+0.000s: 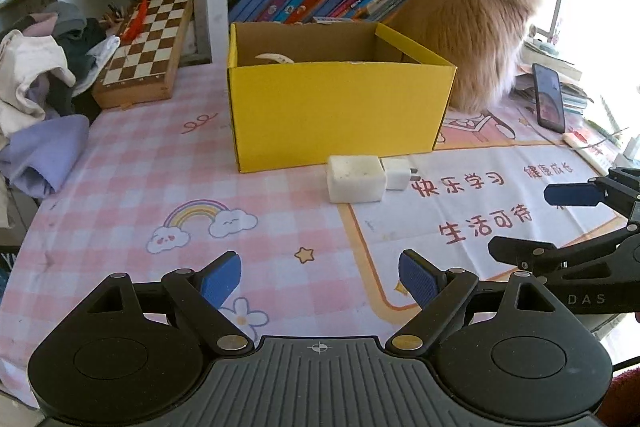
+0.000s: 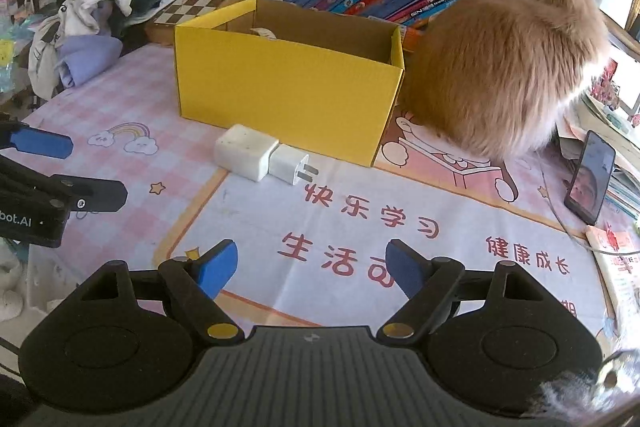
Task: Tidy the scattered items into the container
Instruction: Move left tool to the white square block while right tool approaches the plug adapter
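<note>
The yellow box (image 1: 340, 111) serves as the landmark, standing open-topped on the pink checked tablecloth (image 1: 120, 187); just in front of its near wall lie the two loose items, a larger white block (image 1: 355, 179) and a small white charger plug (image 2: 289, 163), touching each other side by side, with the plug's metal prongs pointing away from the block; something pale and curved already rests inside the box, though too little of it shows to name it. Both pieces look rigid and light, with smooth plastic faces that may slip a little, so a squeeze across two flat opposite sides should hold best (for the plug, the body and not the prongs); the block looks scuffed but sturdy, hardly fragile. The left gripper (image 1: 320, 281) hovers low over the cloth, well short of the box, jaws spread wide and empty, aimed roughly at the block; the right gripper (image 2: 310, 267) hangs level beside it, likewise wide open and holding nothing, facing the plug. A fluffy orange cat (image 2: 508, 67) sits against the box's right side, facing away, and could stir.
</note>
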